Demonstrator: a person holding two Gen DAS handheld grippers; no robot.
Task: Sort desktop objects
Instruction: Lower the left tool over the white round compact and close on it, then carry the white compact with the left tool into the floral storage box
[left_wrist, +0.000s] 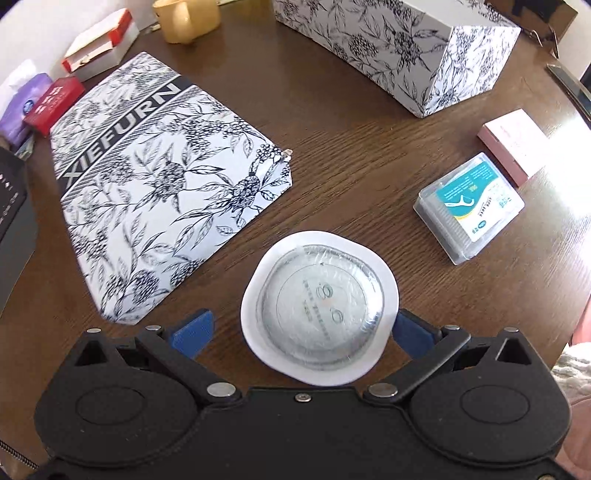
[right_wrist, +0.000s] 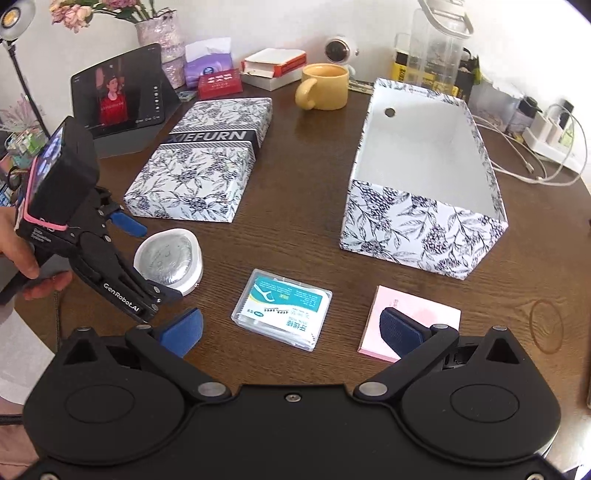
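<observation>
Desktop objects lie scattered on a dark wooden table (right_wrist: 303, 221). Nearest the left gripper (left_wrist: 303, 328) sits a round foil-sealed cup (left_wrist: 319, 314) with a white rim, lying between the two blue fingertips (left_wrist: 192, 330). The jaws are spread wide, and the right pad sits right at the rim, though I cannot tell if it actually touches; the left pad stands clear of it. From the right wrist view, the same gripper (right_wrist: 155, 258) angles down toward the cup (right_wrist: 168, 260), held from the left by a person's hand (right_wrist: 26, 254) wrapped around its black handle.

The right gripper (right_wrist: 291, 328) is also wide open and holds nothing. Just ahead of it, between its fingers, lies a clear plastic case of floss picks (right_wrist: 282, 308), flat on the table. Its right pad overlaps a pink notepad (right_wrist: 424, 314) in view; whether it touches cannot be told.

Farther off, a floral-printed lid (right_wrist: 199, 173) marked XIEFURN lies flat on the left, and the matching open box (right_wrist: 424, 177) stands on the right, its white inside showing. Behind them are a yellow mug (right_wrist: 323, 90), a red-and-white carton (right_wrist: 275, 66), a tissue pack (right_wrist: 207, 66) and a tablet (right_wrist: 122, 92) propped upright.
</observation>
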